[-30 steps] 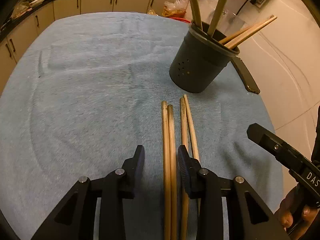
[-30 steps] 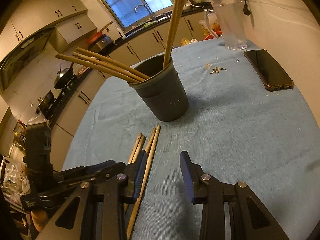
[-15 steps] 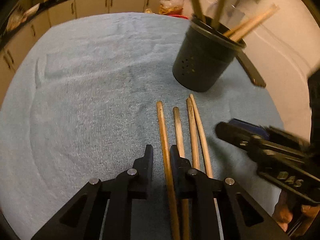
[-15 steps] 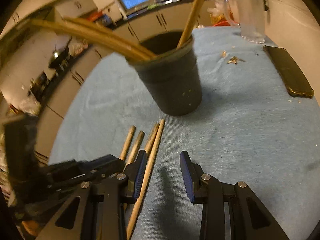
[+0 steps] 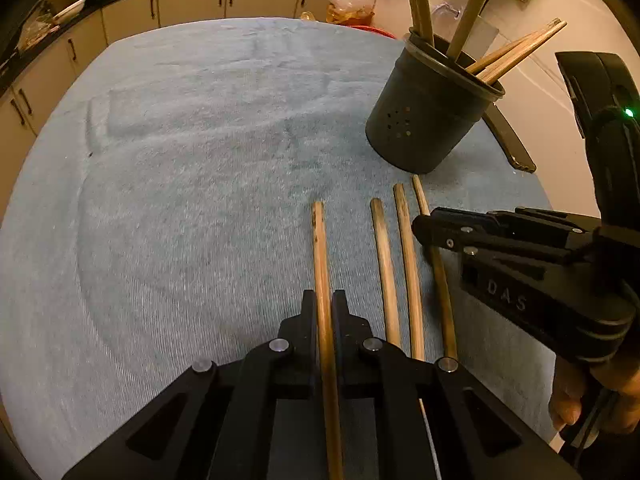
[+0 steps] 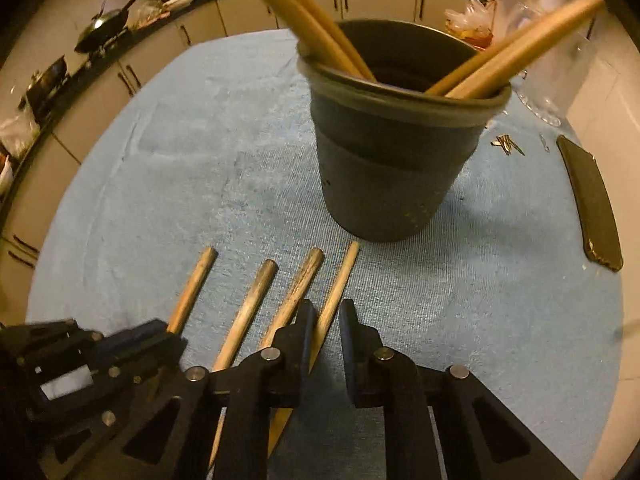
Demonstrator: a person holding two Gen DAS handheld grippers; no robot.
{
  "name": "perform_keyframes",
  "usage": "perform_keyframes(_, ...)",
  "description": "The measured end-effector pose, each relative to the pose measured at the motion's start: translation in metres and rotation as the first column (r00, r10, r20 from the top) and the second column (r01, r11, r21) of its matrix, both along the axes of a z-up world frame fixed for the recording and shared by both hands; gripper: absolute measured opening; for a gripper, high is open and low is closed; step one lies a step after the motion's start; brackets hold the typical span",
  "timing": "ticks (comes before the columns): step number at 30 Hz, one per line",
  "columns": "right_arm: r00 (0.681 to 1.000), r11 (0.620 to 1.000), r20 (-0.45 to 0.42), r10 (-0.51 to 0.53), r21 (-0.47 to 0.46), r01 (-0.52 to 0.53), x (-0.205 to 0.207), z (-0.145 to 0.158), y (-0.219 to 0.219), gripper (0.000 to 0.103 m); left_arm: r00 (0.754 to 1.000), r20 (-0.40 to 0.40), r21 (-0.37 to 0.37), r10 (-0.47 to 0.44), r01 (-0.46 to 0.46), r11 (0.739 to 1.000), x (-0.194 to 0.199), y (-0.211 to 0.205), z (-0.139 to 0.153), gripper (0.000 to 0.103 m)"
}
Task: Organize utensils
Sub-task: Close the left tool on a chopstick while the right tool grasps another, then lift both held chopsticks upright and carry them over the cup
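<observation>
Several wooden chopsticks lie side by side on the blue towel (image 5: 180, 200). My left gripper (image 5: 324, 304) is shut on the leftmost chopstick (image 5: 320, 248), which runs between its fingers. Three more chopsticks (image 5: 384, 248) lie to its right. My right gripper (image 6: 326, 316) is nearly closed around the rightmost chopstick (image 6: 340, 280), jaws still a little apart; it also shows in the left wrist view (image 5: 440, 228). The dark holder cup (image 5: 424, 116) stands just beyond, with several chopsticks leaning in it; it also shows in the right wrist view (image 6: 396, 168).
A dark phone (image 6: 592, 204) lies on the towel right of the cup. Small metal bits (image 6: 506, 144) and a glass jug (image 6: 552, 80) sit behind it. Kitchen cabinets (image 5: 192, 0) line the far side.
My left gripper closed on the leftmost chopstick and drew it left, apart from the others. My right gripper moved in and narrowed around the rightmost chopstick, closer to the cup.
</observation>
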State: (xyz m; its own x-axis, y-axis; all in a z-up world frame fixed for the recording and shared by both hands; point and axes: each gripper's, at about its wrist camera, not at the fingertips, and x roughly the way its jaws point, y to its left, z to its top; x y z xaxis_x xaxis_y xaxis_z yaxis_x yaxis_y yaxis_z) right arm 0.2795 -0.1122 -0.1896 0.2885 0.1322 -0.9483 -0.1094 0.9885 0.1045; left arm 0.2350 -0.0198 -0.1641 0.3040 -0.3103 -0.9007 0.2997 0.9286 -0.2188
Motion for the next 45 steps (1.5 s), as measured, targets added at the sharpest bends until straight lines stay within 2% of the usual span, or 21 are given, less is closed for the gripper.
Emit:
perform_keyframes(3, 1.000, 0.999, -0.019, -0.021, 0.036, 0.021, 0.009, 0.000, -0.004, 0.016, 1.000, -0.019, 0.015, 0.000, 0.001, 1.000, 0.012, -0.005, 0.001, 0.008)
perform_keyframes(8, 1.000, 0.999, -0.026, 0.017, 0.030, -0.016, 0.011, 0.002, -0.003, 0.014, 0.999, 0.013, 0.069, -0.048, 0.047, 0.997, 0.024, -0.021, -0.001, 0.008)
perform_keyframes(12, 1.000, 0.998, -0.022, 0.004, 0.060, -0.003, -0.017, 0.003, -0.019, 0.010, 0.999, 0.016, 0.084, -0.037, 0.035, 0.996, 0.016, -0.019, 0.001, 0.008)
perform_keyframes(18, 1.000, 0.999, -0.009, 0.019, 0.047, -0.019, -0.058, 0.003, -0.036, 0.010, 1.000, 0.029, 0.107, -0.009, 0.006, 0.994, -0.005, -0.012, 0.004, 0.008)
perform_keyframes(24, 0.999, 0.999, -0.008, 0.032, 0.022, -0.032, -0.042, 0.005, -0.023, 0.010, 1.000, -0.010, 0.158, 0.001, 0.001, 0.987, 0.014, -0.030, 0.003, 0.012)
perform_keyframes(28, 1.000, 0.996, -0.003, -0.003, 0.090, 0.003, -0.036, 0.004, -0.030, 0.008, 1.000, 0.019, 0.209, -0.021, 0.017, 0.978, 0.015, -0.038, 0.000, 0.011)
perform_keyframes(30, 0.999, 0.990, 0.007, -0.037, 0.135, 0.036, -0.041, 0.007, -0.045, 0.007, 1.000, -0.001, 0.187, 0.013, -0.013, 0.982, 0.015, -0.035, 0.002, 0.007)
perform_keyframes(32, 0.995, 0.982, 0.075, -0.068, 0.182, 0.054, -0.055, 0.024, -0.059, 0.007, 0.998, 0.047, 0.112, 0.043, -0.048, 0.992, 0.005, -0.022, 0.019, 0.007)
perform_keyframes(34, 0.981, 0.971, 0.167, -0.101, 0.229, 0.061, -0.072, 0.051, -0.070, 0.007, 0.988, 0.132, 0.057, 0.084, -0.092, 0.994, -0.012, -0.008, 0.051, 0.007)
perform_keyframes(38, 0.929, 0.964, 0.331, -0.163, 0.253, 0.079, -0.106, 0.100, -0.080, 0.007, 0.946, 0.277, -0.036, 0.166, -0.163, 0.986, -0.050, 0.018, 0.109, 0.007)
perform_keyframes(41, 0.888, 0.950, 0.411, -0.206, 0.302, 0.081, -0.133, 0.130, -0.086, 0.007, 0.911, 0.351, -0.061, 0.216, -0.208, 0.976, -0.085, 0.031, 0.139, 0.007)
perform_keyframes(45, 0.851, 0.949, 0.477, -0.220, 0.308, 0.072, -0.164, 0.154, -0.077, 0.007, 0.888, 0.389, -0.083, 0.245, -0.231, 0.969, -0.105, 0.042, 0.154, 0.007)
